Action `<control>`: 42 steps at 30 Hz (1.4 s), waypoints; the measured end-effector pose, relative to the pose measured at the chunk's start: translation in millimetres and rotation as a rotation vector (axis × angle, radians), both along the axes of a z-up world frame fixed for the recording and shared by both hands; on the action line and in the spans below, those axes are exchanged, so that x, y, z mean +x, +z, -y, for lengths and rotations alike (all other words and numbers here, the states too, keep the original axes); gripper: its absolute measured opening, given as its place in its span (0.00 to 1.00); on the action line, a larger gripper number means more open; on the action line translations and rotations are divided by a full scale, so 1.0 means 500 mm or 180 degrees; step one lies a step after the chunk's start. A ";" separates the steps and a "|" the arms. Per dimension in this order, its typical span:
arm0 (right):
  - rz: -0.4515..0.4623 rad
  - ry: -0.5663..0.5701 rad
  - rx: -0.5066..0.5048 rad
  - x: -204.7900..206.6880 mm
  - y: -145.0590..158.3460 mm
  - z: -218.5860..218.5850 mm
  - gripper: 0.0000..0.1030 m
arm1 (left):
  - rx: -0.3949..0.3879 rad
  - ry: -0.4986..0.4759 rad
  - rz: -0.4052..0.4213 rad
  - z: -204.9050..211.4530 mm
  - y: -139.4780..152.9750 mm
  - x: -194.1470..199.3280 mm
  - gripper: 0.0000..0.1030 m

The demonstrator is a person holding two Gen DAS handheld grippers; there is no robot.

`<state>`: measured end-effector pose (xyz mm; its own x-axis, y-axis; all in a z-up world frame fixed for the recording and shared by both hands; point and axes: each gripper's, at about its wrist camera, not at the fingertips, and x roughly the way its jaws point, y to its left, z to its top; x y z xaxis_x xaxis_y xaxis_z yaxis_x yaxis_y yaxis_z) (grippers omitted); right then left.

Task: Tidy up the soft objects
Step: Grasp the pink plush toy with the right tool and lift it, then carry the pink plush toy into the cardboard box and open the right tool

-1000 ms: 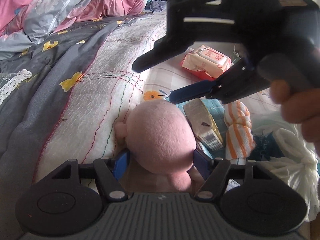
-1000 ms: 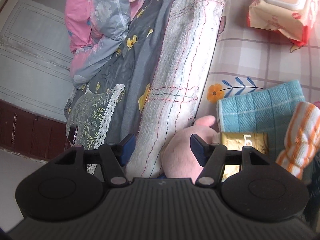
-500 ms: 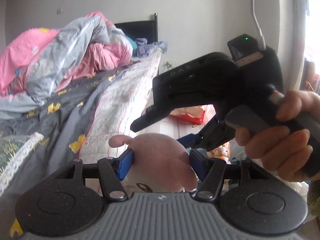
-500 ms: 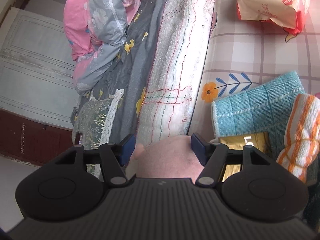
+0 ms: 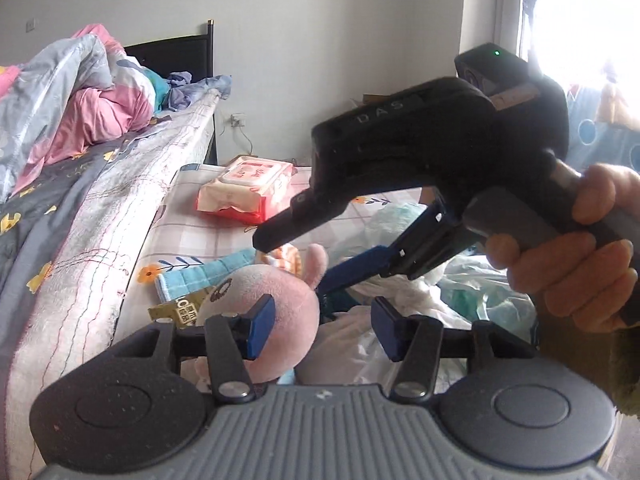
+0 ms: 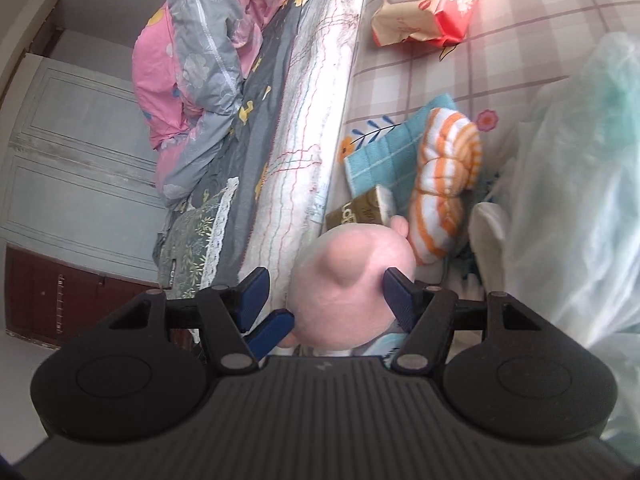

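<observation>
Plush toy [image 6: 352,280] is lying just beside striped towel roll [image 6: 444,184]. Left gripper [image 5: 322,322] jaws have just been closing, toy partly between, ungripped. Right gripper [image 6: 326,296] is straddling toy, jaws gaping.

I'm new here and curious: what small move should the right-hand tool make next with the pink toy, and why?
Probably close the jaws of the right gripper: the pink plush toy sits between them, with a gap showing beside one pad.
</observation>
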<state>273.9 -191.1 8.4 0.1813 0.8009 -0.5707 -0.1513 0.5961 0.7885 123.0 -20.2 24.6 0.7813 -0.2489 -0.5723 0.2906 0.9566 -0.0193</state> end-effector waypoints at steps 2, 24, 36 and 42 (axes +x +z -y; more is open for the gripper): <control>0.0133 -0.0024 -0.0110 -0.003 0.015 0.010 0.61 | 0.0065 -0.0045 0.0037 0.014 -0.007 -0.007 0.53; 0.0265 -0.0469 -0.0417 -0.013 -0.025 0.006 0.12 | -0.0060 0.0058 0.0152 -0.034 0.003 -0.012 0.80; 0.0492 -0.0321 -0.0386 -0.019 0.013 -0.031 0.11 | 0.0095 0.0382 -0.0220 -0.054 -0.025 0.058 0.70; 0.0701 -0.0242 -0.0293 -0.040 0.071 -0.034 0.11 | 0.0055 0.0441 -0.0050 -0.049 0.029 0.028 0.69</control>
<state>254.0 -174.1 43.7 0.3672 0.7267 -0.5806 -0.2654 0.6801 0.6834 137.1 4.1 38.9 0.7984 -0.1292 -0.5881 0.1554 0.9878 -0.0060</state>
